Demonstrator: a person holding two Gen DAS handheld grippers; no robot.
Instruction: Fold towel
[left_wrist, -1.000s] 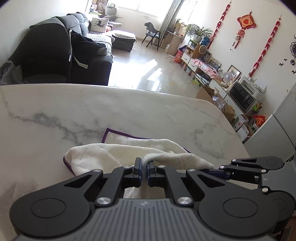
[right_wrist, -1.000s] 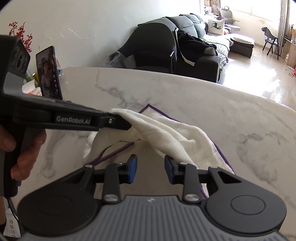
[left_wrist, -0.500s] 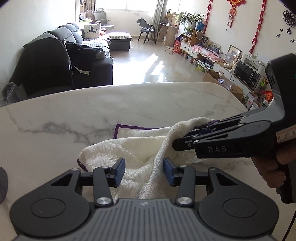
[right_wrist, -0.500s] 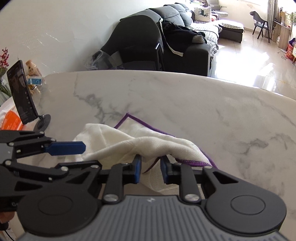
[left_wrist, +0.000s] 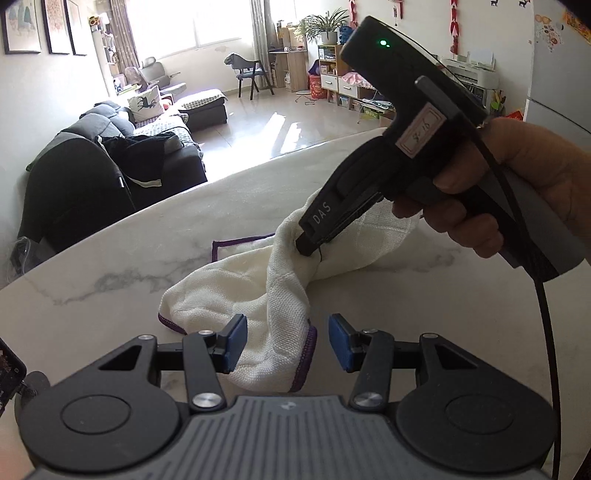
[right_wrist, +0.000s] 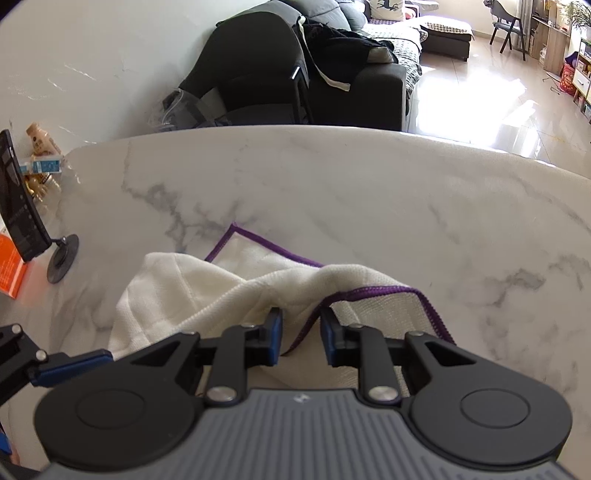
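A white towel (left_wrist: 258, 280) with purple edging lies crumpled on the marble table (left_wrist: 110, 258); it also shows in the right wrist view (right_wrist: 207, 291). My left gripper (left_wrist: 284, 345) is open, its blue pads either side of a near fold of the towel. My right gripper (right_wrist: 301, 334) shows a gap between its pads with the towel's purple hem lying in it. In the left wrist view the right gripper (left_wrist: 308, 249) pokes into the raised middle of the towel, tips hidden in cloth.
A phone on a round stand (right_wrist: 22, 218) and an orange box (right_wrist: 11, 269) sit at the table's left edge, with small bottles (right_wrist: 40, 144) behind. A dark sofa (right_wrist: 295, 74) stands beyond the far edge. Bare marble lies right of the towel.
My left gripper let go of the towel, opened wide and pulled back. My right gripper moved onto the towel's middle, closed around its hem, then opened a little.
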